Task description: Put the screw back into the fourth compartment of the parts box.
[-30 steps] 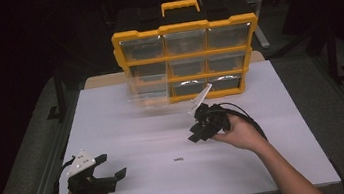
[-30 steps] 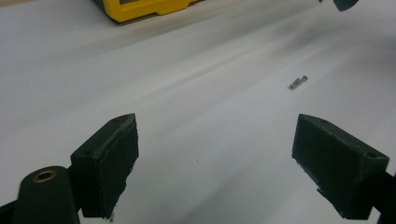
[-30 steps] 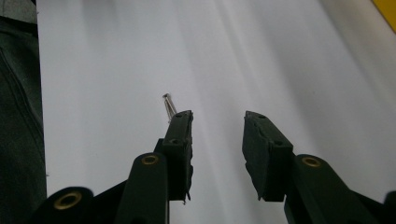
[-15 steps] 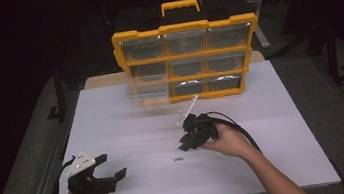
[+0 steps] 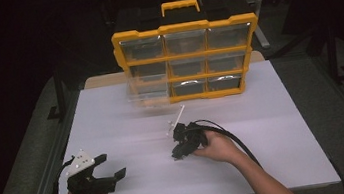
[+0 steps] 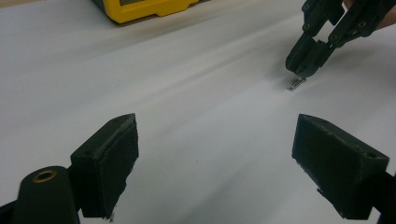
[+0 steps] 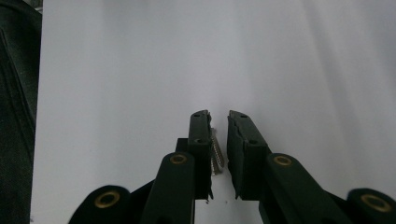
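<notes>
My R gripper (image 7: pixel 218 128) is tip-down on the white table (image 5: pixel 273 114), mid-table just in front of the yellow organizer (image 5: pixel 187 54); its jaws have just been closing and stand narrow around a small screw (image 7: pixel 215 151) lying on the sheet betw. them, against one pad w/ a gap to the other, so nothing's clamped yet. My L gripper (image 6: pixel 215 158) is released, jaws wide apart, nothing in them, at the near L edge, well apart from the screw.
</notes>
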Motion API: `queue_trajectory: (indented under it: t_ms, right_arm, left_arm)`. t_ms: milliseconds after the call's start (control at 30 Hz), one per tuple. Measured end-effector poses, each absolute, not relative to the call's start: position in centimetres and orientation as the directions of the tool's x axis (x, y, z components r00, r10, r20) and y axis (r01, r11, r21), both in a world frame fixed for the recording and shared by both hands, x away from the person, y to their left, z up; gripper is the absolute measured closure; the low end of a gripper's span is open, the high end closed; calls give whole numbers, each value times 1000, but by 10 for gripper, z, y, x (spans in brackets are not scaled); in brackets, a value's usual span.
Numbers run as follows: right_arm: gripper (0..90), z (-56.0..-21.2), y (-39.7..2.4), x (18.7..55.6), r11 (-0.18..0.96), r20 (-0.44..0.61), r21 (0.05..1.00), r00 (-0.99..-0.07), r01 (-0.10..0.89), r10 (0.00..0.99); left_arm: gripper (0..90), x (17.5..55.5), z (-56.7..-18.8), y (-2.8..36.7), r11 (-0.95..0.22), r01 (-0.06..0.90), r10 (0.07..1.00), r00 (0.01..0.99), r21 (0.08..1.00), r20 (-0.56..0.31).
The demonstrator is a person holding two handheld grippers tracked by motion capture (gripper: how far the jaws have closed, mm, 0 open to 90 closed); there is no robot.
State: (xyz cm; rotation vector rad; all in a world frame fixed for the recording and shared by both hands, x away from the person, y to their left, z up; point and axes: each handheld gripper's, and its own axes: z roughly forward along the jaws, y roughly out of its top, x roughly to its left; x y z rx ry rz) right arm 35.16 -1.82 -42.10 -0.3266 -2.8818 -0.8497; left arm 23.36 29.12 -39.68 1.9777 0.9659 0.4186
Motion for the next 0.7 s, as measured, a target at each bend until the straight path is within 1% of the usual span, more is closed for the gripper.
queue_trajectory:
  t_ms: [67,233,300,400,500,700]
  right_arm:
    - [783,-423,-16,352,822,185,514,-967,246,174]
    - [782,-428,-12,353,828,179,512,-971,228,157]
    - [782,-429,-10,351,834,192,497,-967,242,166]
    - [785,-431,-9,354,833,180,503,-970,231,161]
    - [791,-431,-9,355,836,196,487,-965,252,177]
    - [789,-431,-12,361,824,201,499,-961,269,192]
  left_arm:
    - [141,234,-397,292,-323,470,762,643,821,-69]
    - [141,234,-397,292,-324,468,762,644,822,-67]
    - [141,234,-397,292,-324,469,762,644,822,-66]
    - [141,234,-397,292,-323,467,762,644,823,-66]
    - [141,234,-396,292,-327,463,761,646,824,-61]
    - [141,233,-397,292,-319,467,763,643,825,-68]
